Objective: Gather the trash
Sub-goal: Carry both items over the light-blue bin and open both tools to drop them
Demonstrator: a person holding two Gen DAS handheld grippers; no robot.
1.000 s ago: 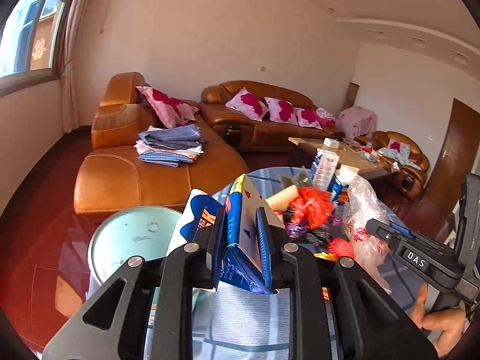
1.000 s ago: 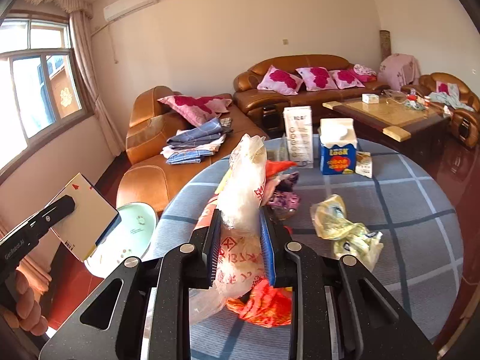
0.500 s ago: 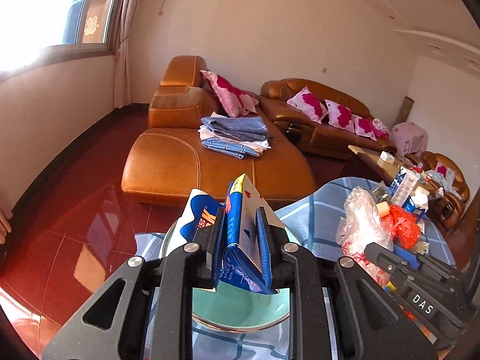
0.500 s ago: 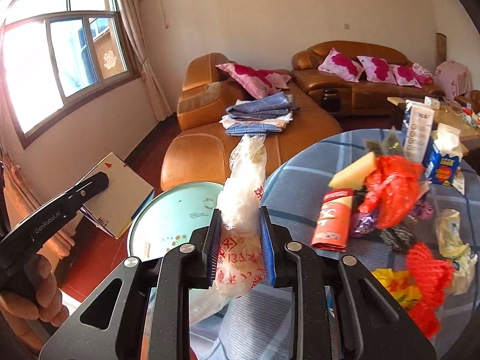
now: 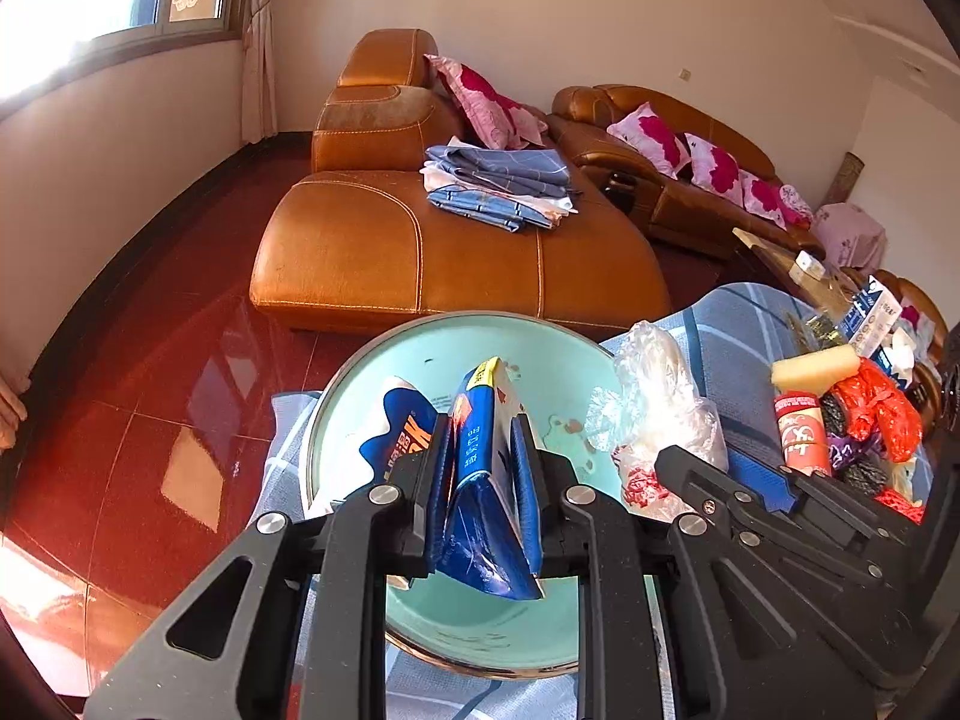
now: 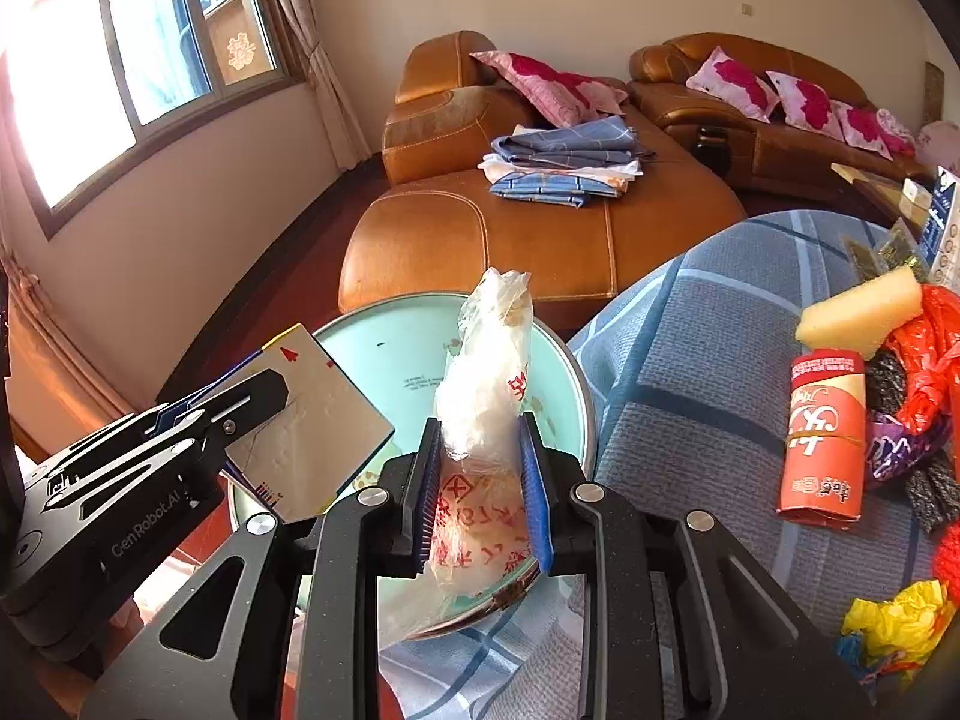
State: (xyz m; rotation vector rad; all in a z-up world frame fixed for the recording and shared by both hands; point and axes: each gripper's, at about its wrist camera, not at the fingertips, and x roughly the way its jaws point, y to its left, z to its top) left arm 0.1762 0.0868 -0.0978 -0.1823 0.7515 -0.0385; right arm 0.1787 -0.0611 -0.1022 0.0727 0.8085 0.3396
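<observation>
My left gripper [image 5: 483, 438] is shut on a flattened blue and white carton [image 5: 480, 480] and holds it over a pale green basin [image 5: 540, 354] at the table's left edge. The carton [image 6: 306, 420] and left gripper [image 6: 252, 396] also show in the right wrist view. My right gripper [image 6: 477, 444] is shut on a crumpled clear plastic bag with red print [image 6: 486, 396], held over the basin's [image 6: 390, 342] right side. The bag [image 5: 654, 396] shows right of the carton in the left wrist view.
The blue checked tablecloth [image 6: 708, 348] carries more trash at right: a red paper packet [image 6: 825, 432], a yellow sponge [image 6: 858, 312], a red plastic bag [image 6: 930, 348], a yellow wrapper [image 6: 894, 624]. An orange leather sofa [image 5: 420, 240] with folded cloths stands behind on the red floor.
Both grippers have swung left and forward from the table's trash pile to above the green basin, each still holding its item. The basin now fills the view below them.
</observation>
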